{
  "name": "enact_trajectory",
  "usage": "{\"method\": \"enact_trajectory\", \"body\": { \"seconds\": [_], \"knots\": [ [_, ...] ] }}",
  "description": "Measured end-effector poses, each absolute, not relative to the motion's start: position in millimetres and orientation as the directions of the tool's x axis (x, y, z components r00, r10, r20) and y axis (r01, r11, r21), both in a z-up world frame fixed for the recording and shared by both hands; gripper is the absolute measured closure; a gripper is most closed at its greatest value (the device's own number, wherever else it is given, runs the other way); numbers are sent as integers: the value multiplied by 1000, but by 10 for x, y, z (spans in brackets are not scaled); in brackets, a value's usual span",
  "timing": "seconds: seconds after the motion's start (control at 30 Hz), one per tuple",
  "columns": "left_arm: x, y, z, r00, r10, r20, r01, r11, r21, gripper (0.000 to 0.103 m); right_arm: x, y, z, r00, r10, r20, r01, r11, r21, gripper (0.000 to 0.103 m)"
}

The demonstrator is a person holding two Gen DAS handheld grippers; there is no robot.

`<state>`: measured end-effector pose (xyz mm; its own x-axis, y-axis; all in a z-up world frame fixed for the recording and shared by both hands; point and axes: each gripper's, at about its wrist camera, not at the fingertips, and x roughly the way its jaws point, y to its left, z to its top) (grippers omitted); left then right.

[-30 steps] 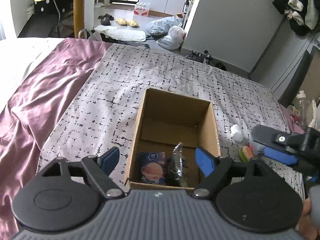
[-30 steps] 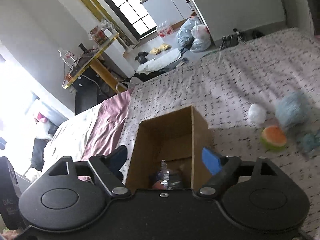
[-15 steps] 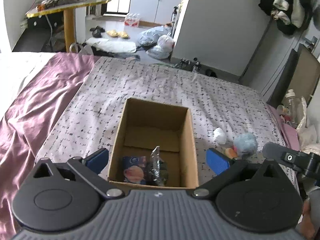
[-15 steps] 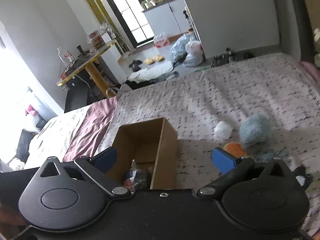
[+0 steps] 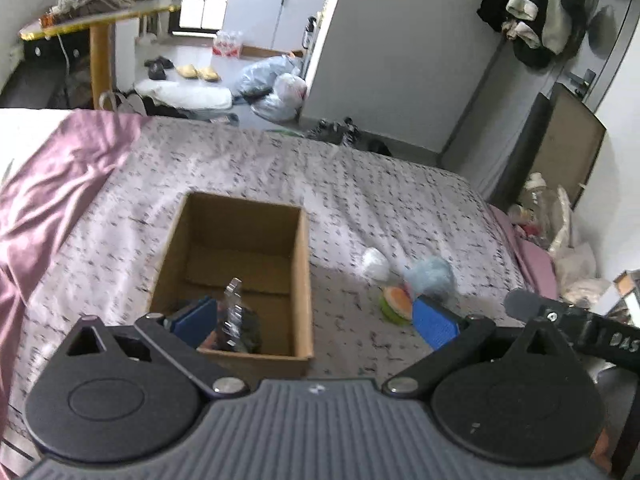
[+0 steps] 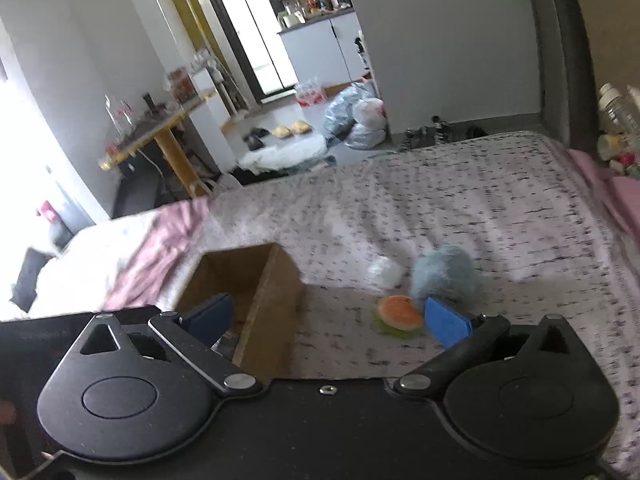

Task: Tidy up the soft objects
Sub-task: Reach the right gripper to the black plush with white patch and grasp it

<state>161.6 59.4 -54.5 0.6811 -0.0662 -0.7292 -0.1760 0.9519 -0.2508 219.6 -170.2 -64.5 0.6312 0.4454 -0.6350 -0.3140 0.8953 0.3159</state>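
Observation:
An open cardboard box (image 5: 302, 264) (image 6: 272, 280) stands on the patterned bedspread (image 5: 360, 184). A shiny plastic packet (image 5: 234, 312) lies in its near end. To its right lie a white soft ball (image 5: 375, 263) (image 6: 386, 271), a fluffy blue toy (image 5: 432, 276) (image 6: 446, 276) and an orange-and-green soft toy (image 5: 396, 301) (image 6: 400, 314). My left gripper (image 5: 316, 322) is open and empty above the box's near right corner. My right gripper (image 6: 328, 318) is open and empty between the box and the toys; its body shows in the left wrist view (image 5: 576, 324).
A purple satin sheet (image 5: 52, 200) covers the bed's left side. Bottles and clutter (image 5: 540, 216) sit past the bed's right edge. Bags (image 5: 276, 88), slippers and a wooden table (image 5: 100, 40) are on the floor beyond the bed's far end.
Both grippers have pulled back and swung right, jaws wider apart. The box has slid left in both views and the three soft toys have come into fuller view.

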Motion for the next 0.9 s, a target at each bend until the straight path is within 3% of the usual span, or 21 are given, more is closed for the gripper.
{"method": "enact_trajectory", "body": {
  "seconds": [0.47, 0.9],
  "knots": [
    [1631, 133, -652, 665, -72, -743, -158, 959, -235, 0, 2215, -2294, -715, 589, 427, -686, -259, 904, 341, 0],
    [1852, -220, -874, 608, -124, -784, -149, 952, -266, 0, 2413, -2759, -1043, 492, 372, -787, -63, 917, 394, 0]
  ]
}}
